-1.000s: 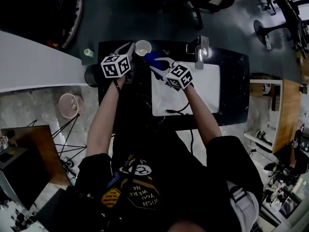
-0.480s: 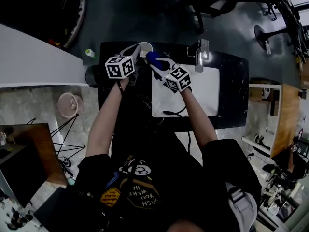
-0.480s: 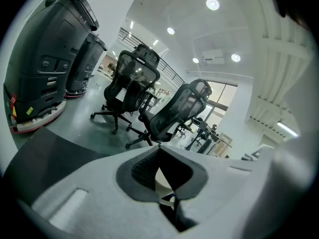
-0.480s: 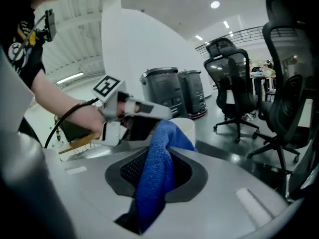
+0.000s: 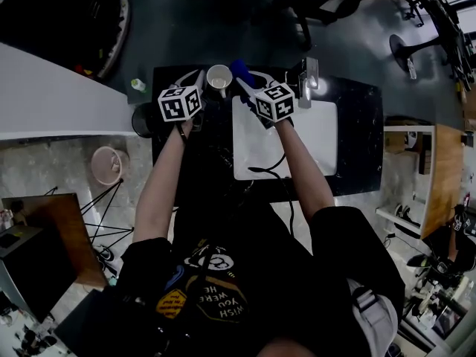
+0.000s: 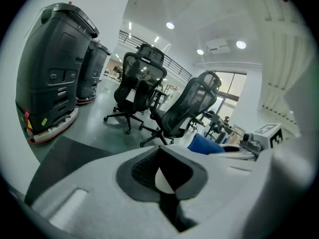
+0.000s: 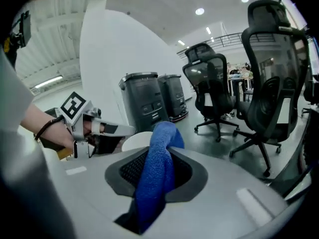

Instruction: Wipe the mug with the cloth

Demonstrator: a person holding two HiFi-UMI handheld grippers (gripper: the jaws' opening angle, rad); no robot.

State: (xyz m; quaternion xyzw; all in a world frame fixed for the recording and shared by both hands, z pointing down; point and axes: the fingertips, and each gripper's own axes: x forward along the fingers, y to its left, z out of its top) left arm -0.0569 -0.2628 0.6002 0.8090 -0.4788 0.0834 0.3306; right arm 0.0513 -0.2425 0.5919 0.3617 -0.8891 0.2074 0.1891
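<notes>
The left claw point(image 5: 204, 84) pinches the white mug point(image 5: 219, 76) at the far edge of the black table point(image 5: 357, 125). The right claw point(image 5: 248, 86) grips the blue cloth point(image 5: 241, 71), just right of the mug.

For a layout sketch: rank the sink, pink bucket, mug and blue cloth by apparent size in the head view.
1. sink
2. pink bucket, though it stands lower, on the floor, so farther from the camera
3. mug and blue cloth: about alike; the cloth shows only in part
</notes>
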